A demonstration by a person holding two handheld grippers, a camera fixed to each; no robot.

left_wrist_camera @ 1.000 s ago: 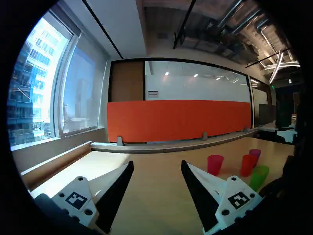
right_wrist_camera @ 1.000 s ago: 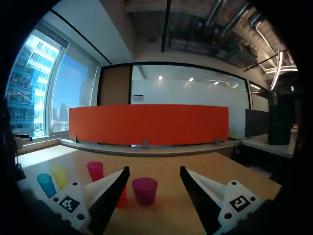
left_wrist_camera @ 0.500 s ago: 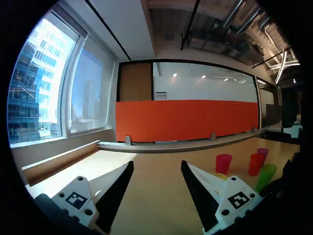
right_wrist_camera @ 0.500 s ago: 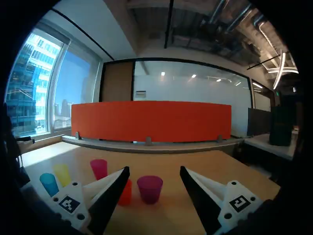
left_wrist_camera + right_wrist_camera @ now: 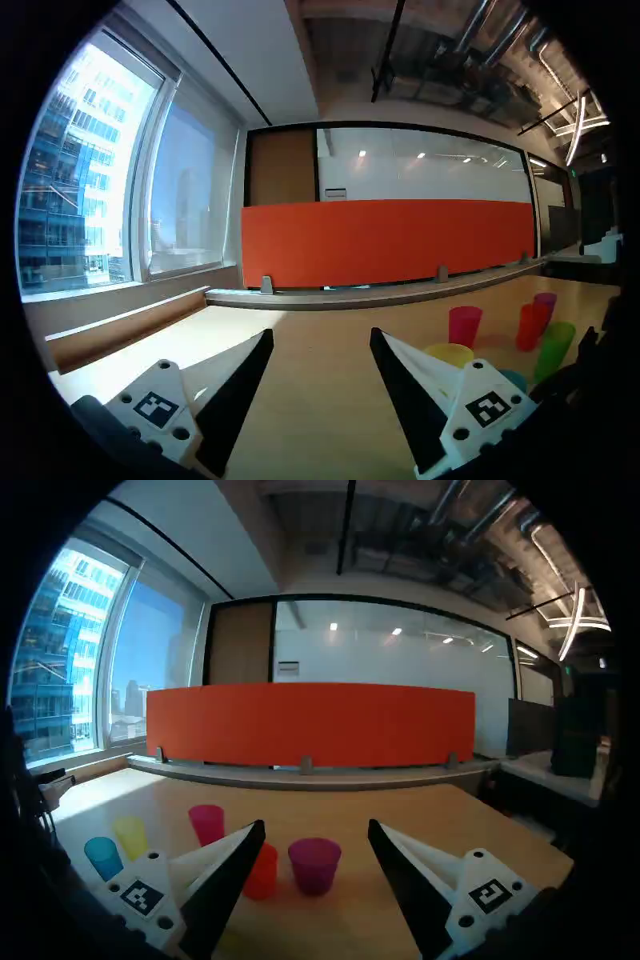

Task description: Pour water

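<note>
Several small plastic cups stand on a light wooden table (image 5: 320, 416). In the left gripper view they sit at the right: a pink cup (image 5: 465, 324), a yellow cup (image 5: 448, 353) partly behind my right finger, an orange cup (image 5: 528, 326), a purple cup (image 5: 546, 302) and a green cup (image 5: 554, 349). My left gripper (image 5: 320, 332) is open and holds nothing. In the right gripper view a purple cup (image 5: 314, 865) stands between the fingers, farther off, with an orange cup (image 5: 261, 870), pink cup (image 5: 207, 823), yellow cup (image 5: 130, 836) and blue cup (image 5: 104, 857) to its left. My right gripper (image 5: 316, 824) is open, holding nothing.
An orange divider panel (image 5: 384, 240) runs along the table's far edge, with a glass wall behind it. Large windows (image 5: 88, 192) line the left side. A dark desk with equipment (image 5: 560, 768) stands to the right of the table.
The left gripper view has swung toward the cups, which shifted left, with the yellow cup coming into sight. In the right gripper view the cups have slid slightly right. Both grippers stay open.
</note>
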